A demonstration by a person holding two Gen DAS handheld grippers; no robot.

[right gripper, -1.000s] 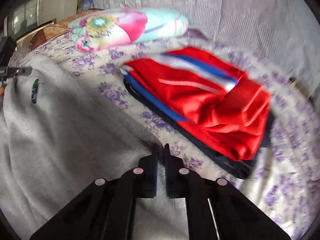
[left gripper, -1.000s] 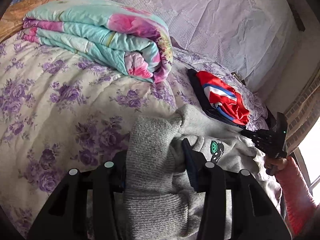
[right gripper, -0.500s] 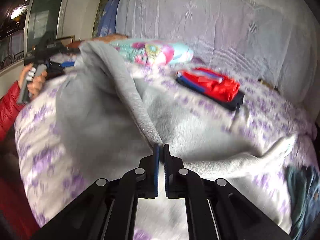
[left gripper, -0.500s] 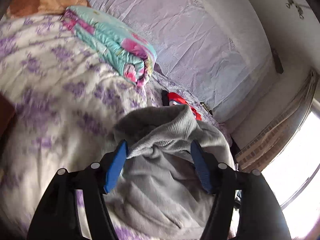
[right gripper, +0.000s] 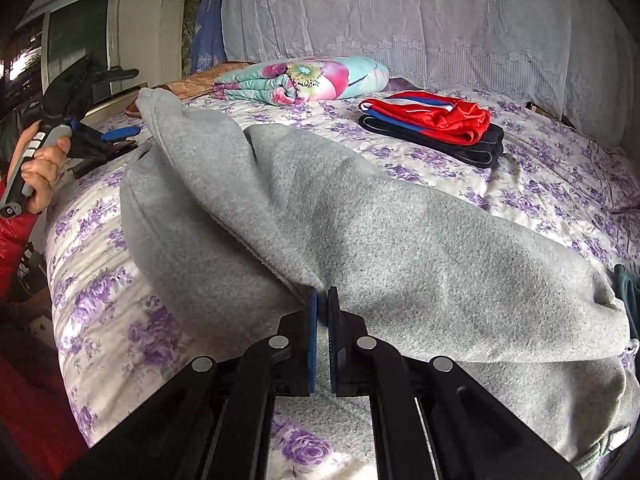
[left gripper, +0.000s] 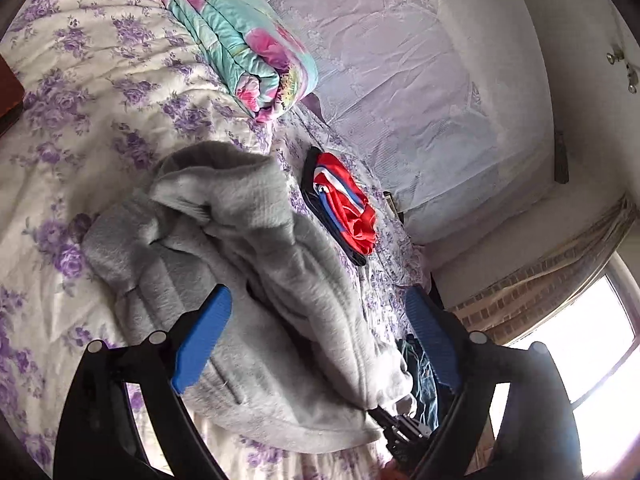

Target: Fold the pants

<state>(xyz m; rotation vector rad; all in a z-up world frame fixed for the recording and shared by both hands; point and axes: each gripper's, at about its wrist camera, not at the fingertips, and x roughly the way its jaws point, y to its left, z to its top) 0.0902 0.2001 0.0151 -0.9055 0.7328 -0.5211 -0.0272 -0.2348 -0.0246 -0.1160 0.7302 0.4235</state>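
Grey knit pants (right gripper: 400, 236) lie folded over in a long heap on the flowered bed (right gripper: 560, 184). My right gripper (right gripper: 322, 298) is shut on a fold of their near edge, the cloth pinched between the blue pads. In the left wrist view the pants (left gripper: 248, 248) spread out beyond my left gripper (left gripper: 316, 296). Its jaws are opening wide and neither pad presses the cloth. That left gripper (right gripper: 126, 104) shows at the far left of the right wrist view, beside the raised ribbed end of the pants. The right gripper (left gripper: 396, 424) is partly hidden under the pants' lower edge.
A folded floral quilt (right gripper: 304, 78) lies at the back of the bed. A folded red and blue garment (right gripper: 432, 116) rests on a black one to the right. A dark garment (right gripper: 626, 292) hangs at the bed's right edge. A hand (right gripper: 40, 168) and red sleeve are at left.
My left gripper has let go of the pants' ribbed end and its jaws have spread wide. My right gripper pulled back toward the near edge with grey cloth in it, laying the pants over.
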